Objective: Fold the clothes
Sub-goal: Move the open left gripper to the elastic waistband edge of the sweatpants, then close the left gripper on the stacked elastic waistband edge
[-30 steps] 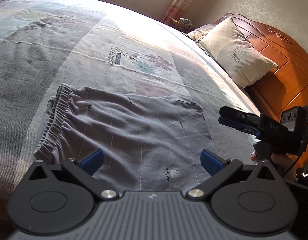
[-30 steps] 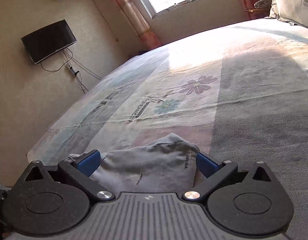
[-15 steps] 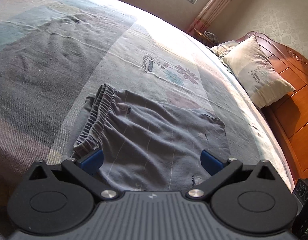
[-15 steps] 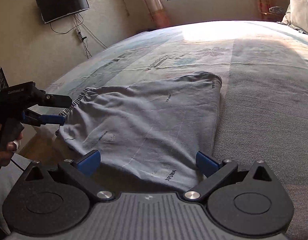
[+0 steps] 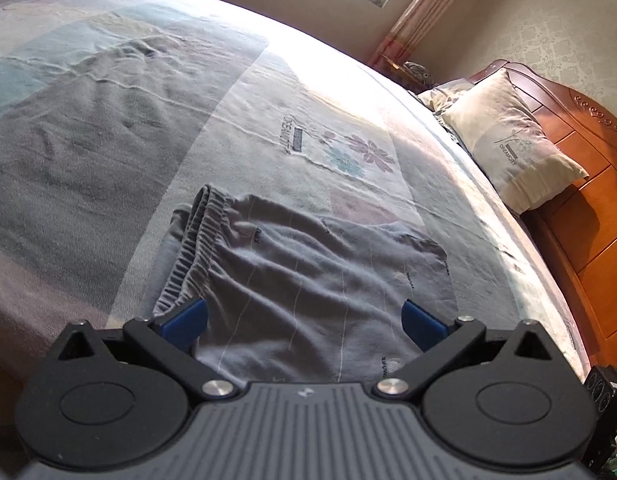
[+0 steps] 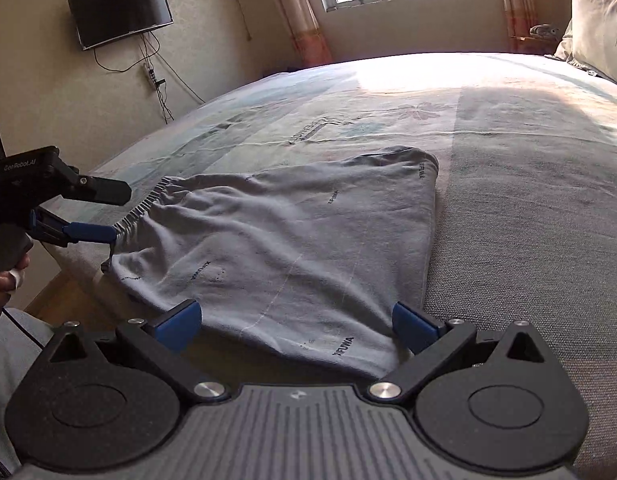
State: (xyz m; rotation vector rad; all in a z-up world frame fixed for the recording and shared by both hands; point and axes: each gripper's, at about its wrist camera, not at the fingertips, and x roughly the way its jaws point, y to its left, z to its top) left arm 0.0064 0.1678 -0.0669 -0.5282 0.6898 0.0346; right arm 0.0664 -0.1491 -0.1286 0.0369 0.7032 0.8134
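Grey shorts (image 6: 292,240) flat on bed (image 6: 528,208) near front edge. Left tool (image 5: 304,316) spread wide, empty. Right tool (image 6: 296,322) spread wide, empty.

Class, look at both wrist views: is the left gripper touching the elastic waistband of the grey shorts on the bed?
Touching. In the right wrist view, the left gripper's lower blue fingertip meets the waistband of the shorts.

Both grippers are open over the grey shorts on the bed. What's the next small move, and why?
Probably close the left gripper on the waistband. It sits open right at that elastic edge, while the right gripper hangs open over the hem. The grey shorts lie flat, nothing gripped yet.
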